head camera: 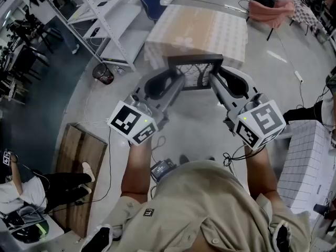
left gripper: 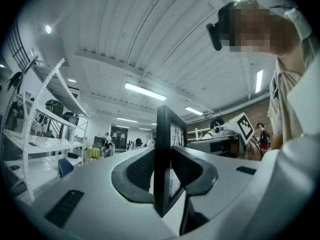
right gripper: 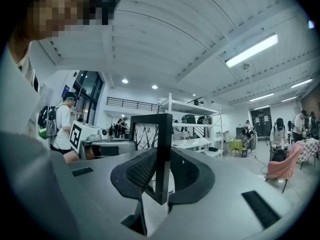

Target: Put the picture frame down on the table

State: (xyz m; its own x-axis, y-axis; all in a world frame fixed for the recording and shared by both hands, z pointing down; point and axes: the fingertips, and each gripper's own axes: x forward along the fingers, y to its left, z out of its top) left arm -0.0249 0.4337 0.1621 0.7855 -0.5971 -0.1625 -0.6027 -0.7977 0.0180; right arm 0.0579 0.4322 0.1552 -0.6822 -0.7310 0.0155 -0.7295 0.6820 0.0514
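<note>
Your left gripper (head camera: 177, 84) has its jaws closed tight on the left side of the picture frame (head camera: 195, 61), and your right gripper (head camera: 214, 83) clamps the right side. You hold the frame in the air between them, at the near edge of the cloth-covered table (head camera: 210, 30).

1. The head view has even, soft overhead light, cool and rather muted. The pale floor (head camera: 195, 131) carries a weak sheen and only faint shadows, and the left edge falls dim.
2. In the left gripper view, strip lights (left gripper: 145, 91) shine on the white ceiling. The picture frame (left gripper: 163, 159) stands backlit, nearly black.
3. In the right gripper view, a ceiling lamp (right gripper: 251, 50) glares, slightly blown out.
4. Both gripper views bend straight lines strongly and have black, vignetted corners. The nearest grey foreground looks soft.
</note>
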